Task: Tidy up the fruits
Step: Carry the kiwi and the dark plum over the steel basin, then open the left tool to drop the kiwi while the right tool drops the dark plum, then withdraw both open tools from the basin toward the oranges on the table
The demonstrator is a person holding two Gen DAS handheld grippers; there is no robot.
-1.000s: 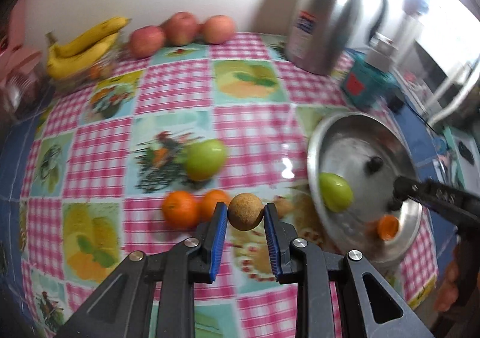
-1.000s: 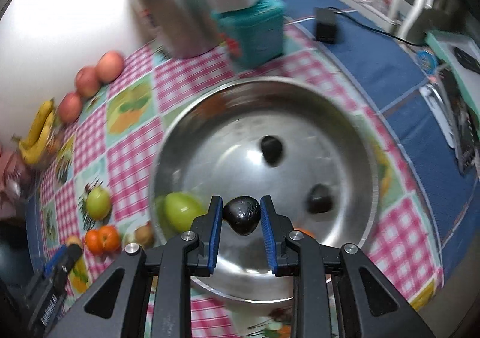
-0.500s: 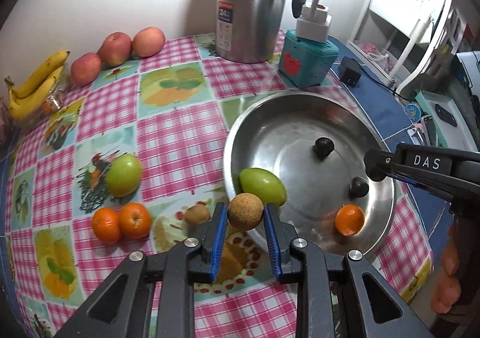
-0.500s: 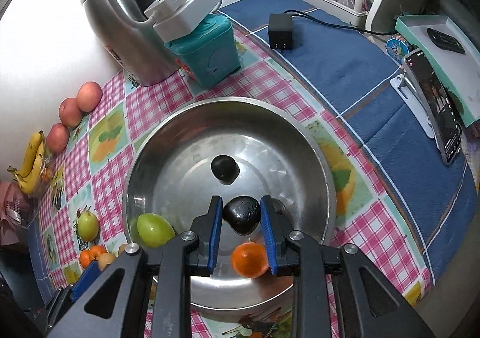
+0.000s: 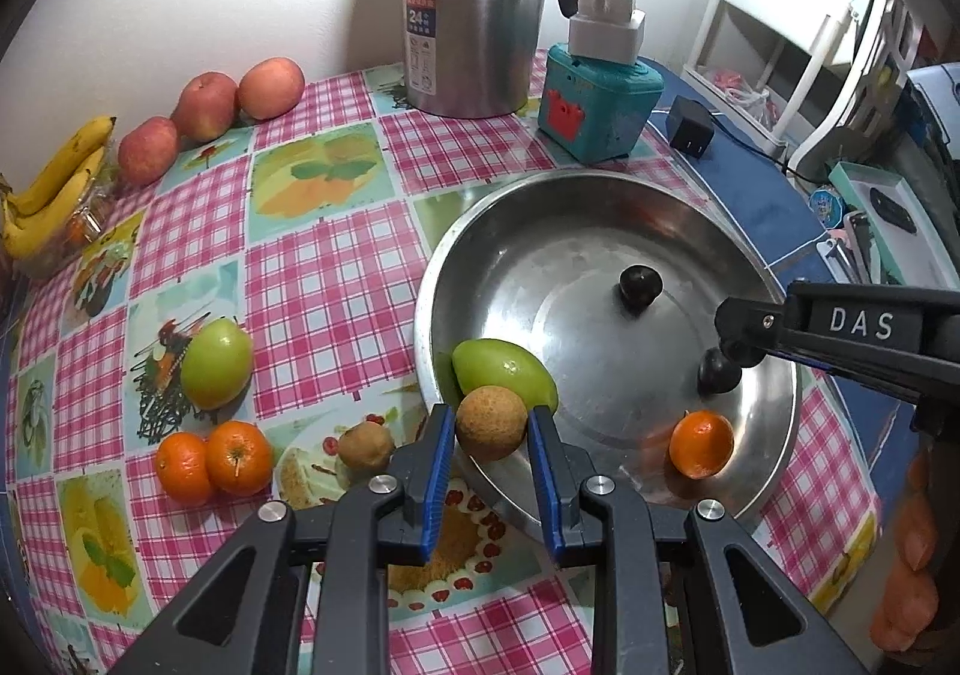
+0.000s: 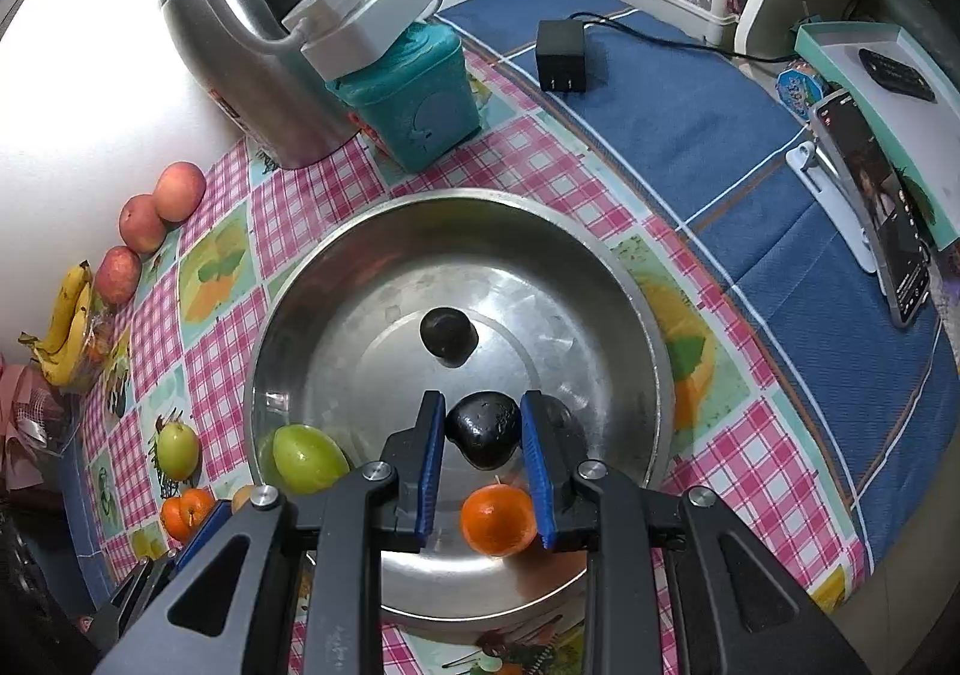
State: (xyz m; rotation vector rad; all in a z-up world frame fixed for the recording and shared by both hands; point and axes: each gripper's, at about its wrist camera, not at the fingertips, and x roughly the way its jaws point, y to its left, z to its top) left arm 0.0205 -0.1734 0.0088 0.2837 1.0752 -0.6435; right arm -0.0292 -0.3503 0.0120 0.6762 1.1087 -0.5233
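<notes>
My left gripper (image 5: pixel 491 426) is shut on a round brown fruit (image 5: pixel 491 422) and holds it over the near-left rim of a steel bowl (image 5: pixel 600 207). My right gripper (image 6: pixel 483 429) is shut on a dark plum (image 6: pixel 483 429) above the bowl (image 6: pixel 456 201). In the bowl lie a green fruit (image 5: pixel 501 369), an orange (image 5: pixel 701 444) and two dark plums (image 5: pixel 641 285). On the checked cloth lie a green apple (image 5: pixel 216 363), two oranges (image 5: pixel 213 459) and a kiwi (image 5: pixel 366 444).
Three red apples (image 5: pixel 207 105) and bananas (image 5: pixel 54 183) sit at the back left. A steel thermos (image 5: pixel 474 3), a teal box (image 5: pixel 600 99) and a black charger (image 5: pixel 690 123) stand behind the bowl. A phone on a stand (image 6: pixel 870 195) is at the right.
My left gripper has carried the brown fruit to the right, from over the cloth to the bowl's rim. My right gripper has lifted the plum a little above the bowl.
</notes>
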